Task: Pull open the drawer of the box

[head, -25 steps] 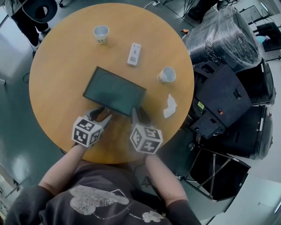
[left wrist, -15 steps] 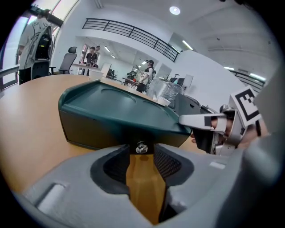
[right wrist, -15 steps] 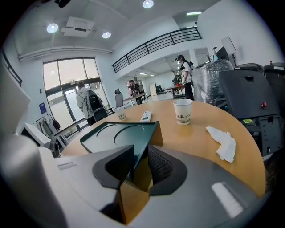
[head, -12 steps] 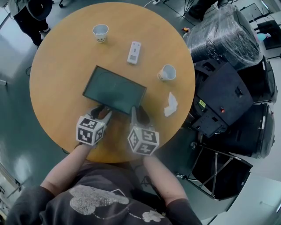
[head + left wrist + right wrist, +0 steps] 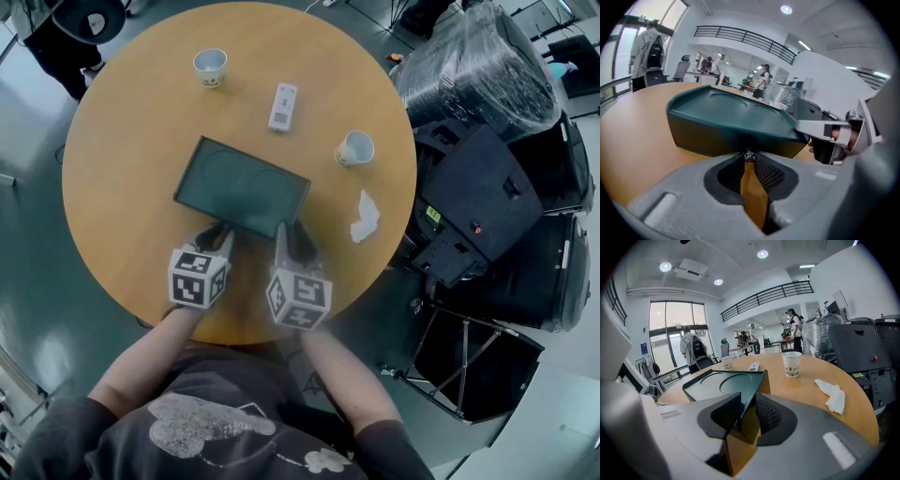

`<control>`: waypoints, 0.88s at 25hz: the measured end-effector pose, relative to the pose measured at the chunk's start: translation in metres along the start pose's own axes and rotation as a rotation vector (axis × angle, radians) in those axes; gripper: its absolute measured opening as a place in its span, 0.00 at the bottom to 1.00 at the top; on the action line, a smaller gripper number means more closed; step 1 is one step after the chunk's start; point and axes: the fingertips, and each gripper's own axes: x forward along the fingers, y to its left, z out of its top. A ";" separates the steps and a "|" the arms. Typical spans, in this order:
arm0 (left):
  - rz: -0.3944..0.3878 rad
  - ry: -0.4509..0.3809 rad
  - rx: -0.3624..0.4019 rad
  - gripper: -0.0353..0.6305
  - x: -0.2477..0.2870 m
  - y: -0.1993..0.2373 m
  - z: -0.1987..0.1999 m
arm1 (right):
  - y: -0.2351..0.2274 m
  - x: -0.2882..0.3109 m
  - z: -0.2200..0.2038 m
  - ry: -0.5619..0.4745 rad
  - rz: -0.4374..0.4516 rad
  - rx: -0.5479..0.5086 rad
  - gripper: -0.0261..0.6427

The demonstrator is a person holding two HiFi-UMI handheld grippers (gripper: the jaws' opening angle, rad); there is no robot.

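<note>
HOLD SECURED: The left gripper (image 5: 216,234) has just been closing its jaws onto the small metal drawer pull (image 5: 748,154) of the dark green box (image 5: 241,186) directly ahead. The right gripper (image 5: 291,234) clamps the box's near corner, apparently bracing it for the pull.

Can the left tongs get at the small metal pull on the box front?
Likely yes: the left tongs are at the box front, nothing between. Their jaws have just been closing, and the small metal pull looks pinched at their tips. The right tongs clamp the box's corner.
</note>
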 end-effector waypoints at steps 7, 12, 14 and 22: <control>-0.007 -0.007 0.027 0.15 0.001 -0.002 -0.002 | -0.001 -0.001 -0.001 -0.018 -0.010 -0.004 0.19; -0.009 -0.009 0.047 0.15 0.001 -0.002 -0.001 | -0.002 0.000 -0.001 -0.035 -0.031 0.010 0.19; -0.012 -0.011 0.052 0.15 -0.001 -0.003 0.000 | -0.004 0.001 0.000 -0.037 -0.039 0.024 0.19; -0.026 0.010 0.044 0.15 -0.020 -0.006 -0.022 | -0.002 -0.001 0.000 -0.046 -0.051 0.015 0.18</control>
